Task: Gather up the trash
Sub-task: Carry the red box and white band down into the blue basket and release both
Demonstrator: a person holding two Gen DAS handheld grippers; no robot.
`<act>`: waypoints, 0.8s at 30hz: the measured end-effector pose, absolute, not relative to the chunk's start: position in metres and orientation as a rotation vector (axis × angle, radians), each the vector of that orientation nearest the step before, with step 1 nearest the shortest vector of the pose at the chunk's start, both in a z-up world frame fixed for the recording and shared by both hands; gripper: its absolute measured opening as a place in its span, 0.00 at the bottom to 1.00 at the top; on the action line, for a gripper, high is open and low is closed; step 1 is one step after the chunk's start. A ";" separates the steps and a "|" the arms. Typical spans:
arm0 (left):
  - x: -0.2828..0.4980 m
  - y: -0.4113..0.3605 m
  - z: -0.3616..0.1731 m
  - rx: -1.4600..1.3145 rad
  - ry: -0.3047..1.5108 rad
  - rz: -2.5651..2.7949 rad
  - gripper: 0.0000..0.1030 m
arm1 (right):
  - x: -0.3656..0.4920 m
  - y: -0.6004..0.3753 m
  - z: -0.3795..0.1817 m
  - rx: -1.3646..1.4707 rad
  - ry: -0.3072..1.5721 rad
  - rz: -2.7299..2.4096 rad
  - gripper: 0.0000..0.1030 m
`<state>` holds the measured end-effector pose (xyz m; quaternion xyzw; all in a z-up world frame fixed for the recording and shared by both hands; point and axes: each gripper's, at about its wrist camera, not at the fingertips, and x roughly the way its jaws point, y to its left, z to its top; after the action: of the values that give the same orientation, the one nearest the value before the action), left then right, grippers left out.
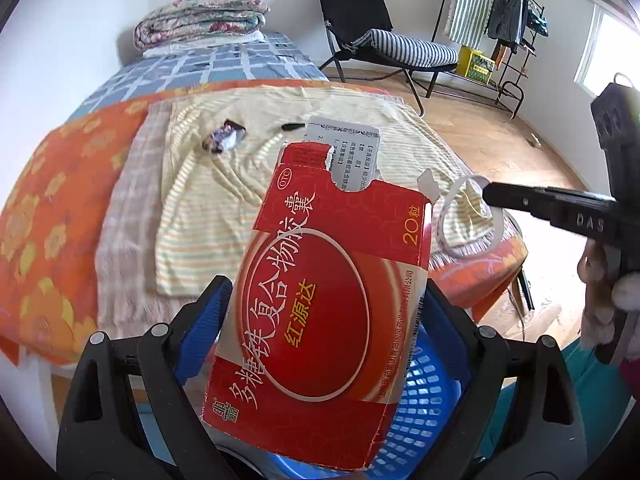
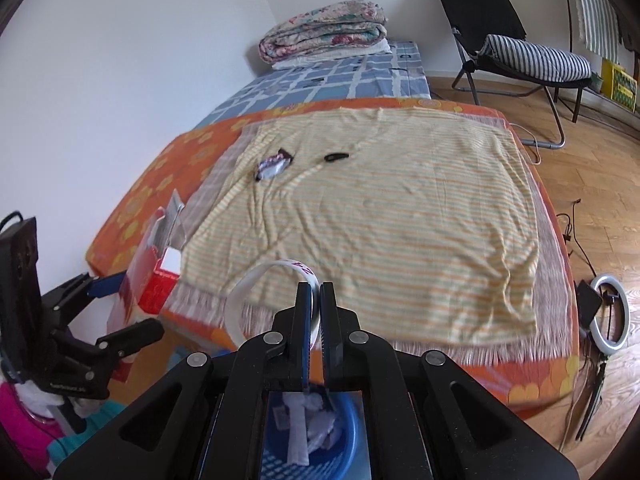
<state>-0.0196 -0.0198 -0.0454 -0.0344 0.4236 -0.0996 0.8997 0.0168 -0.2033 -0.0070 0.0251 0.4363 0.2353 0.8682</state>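
Note:
My left gripper (image 1: 324, 300) is shut on a red medicine box (image 1: 320, 312) with a torn top and a paper leaflet sticking out. It holds the box above a blue plastic basket (image 1: 428, 392). The box also shows in the right wrist view (image 2: 148, 276). My right gripper (image 2: 316, 292) is shut on a white paper strip loop (image 2: 256, 284), also seen in the left wrist view (image 1: 452, 216). It hangs over the basket (image 2: 344, 420), which holds crumpled white paper. A crumpled wrapper (image 2: 272, 166) and a small black item (image 2: 336, 157) lie on the striped yellow cloth (image 2: 400, 220).
The cloth covers a low table with an orange flowered cover (image 2: 152, 184). Behind it are a bed with a folded quilt (image 2: 324, 28) and a black folding chair (image 2: 512, 40). A ring light (image 2: 608, 312) and cables lie on the wooden floor at the right.

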 end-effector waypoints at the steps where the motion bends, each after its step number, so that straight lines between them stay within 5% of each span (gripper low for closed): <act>1: -0.023 -0.021 -0.048 -0.077 0.880 -0.207 0.91 | 0.010 -0.203 -0.010 0.039 0.915 0.492 0.03; 24: -0.070 -0.041 -0.120 -0.069 0.975 -0.190 0.91 | -0.054 -0.199 -0.081 -0.051 1.027 0.511 0.03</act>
<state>-0.0697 -0.0406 -0.1201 -0.0330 0.4675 -0.0913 0.8786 -0.0545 -0.1991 -0.0806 -0.0239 0.4857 0.2418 0.8397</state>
